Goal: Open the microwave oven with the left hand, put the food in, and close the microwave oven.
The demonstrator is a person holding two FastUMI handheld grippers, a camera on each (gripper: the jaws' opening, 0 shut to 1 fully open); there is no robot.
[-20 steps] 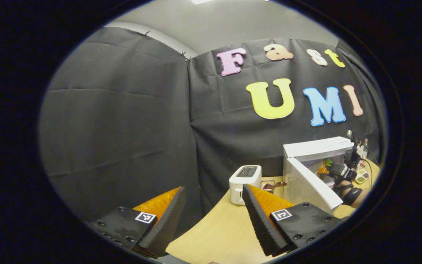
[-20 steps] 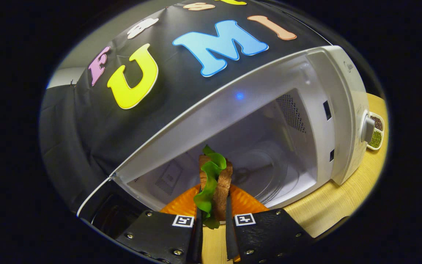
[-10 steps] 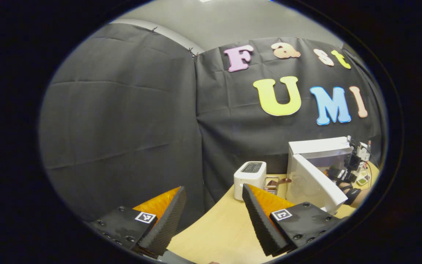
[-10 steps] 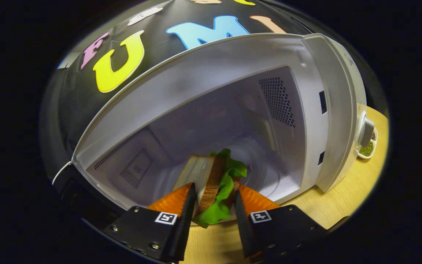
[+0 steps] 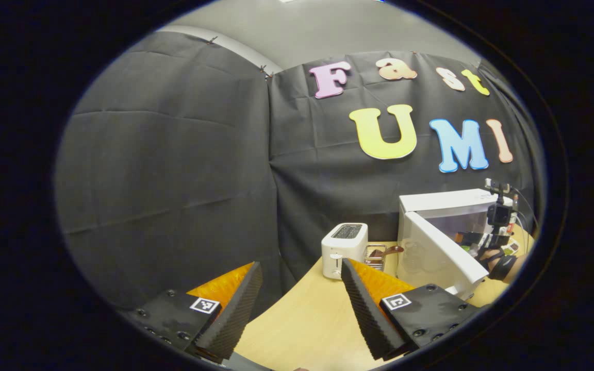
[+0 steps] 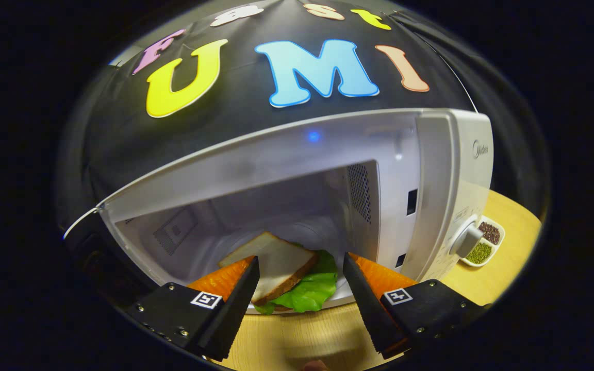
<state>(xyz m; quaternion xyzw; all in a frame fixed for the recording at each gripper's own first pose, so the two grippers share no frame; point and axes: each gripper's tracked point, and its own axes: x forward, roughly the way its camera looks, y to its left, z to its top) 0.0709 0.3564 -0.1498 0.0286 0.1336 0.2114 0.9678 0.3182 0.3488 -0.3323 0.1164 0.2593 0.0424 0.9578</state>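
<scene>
The white microwave (image 6: 451, 170) stands with its door swung open. A sandwich (image 6: 281, 260) of bread and green lettuce lies flat at the front of the cavity floor. My right gripper (image 6: 299, 258) is open just outside the cavity, one finger on each side of the sandwich and not pressing on it. In the left gripper view the microwave (image 5: 446, 203) is far off at the right with its door (image 5: 441, 252) open. The other gripper (image 5: 482, 239) and a hand are at its mouth. My left gripper (image 5: 300, 264) is open and holds nothing, above the table's left end.
A white toaster (image 5: 343, 242) stands left of the microwave, with a small holder (image 5: 379, 253) between them. The wooden table (image 5: 307, 324) runs below my left fingers. A small dish of seeds (image 6: 482, 245) sits right of the microwave, by its dial (image 6: 467, 239).
My right gripper has opened and let go of the sandwich, which went from upright between the fingers to lying flat in the microwave. The gripper has drawn back a little. The left gripper barely shifted.
</scene>
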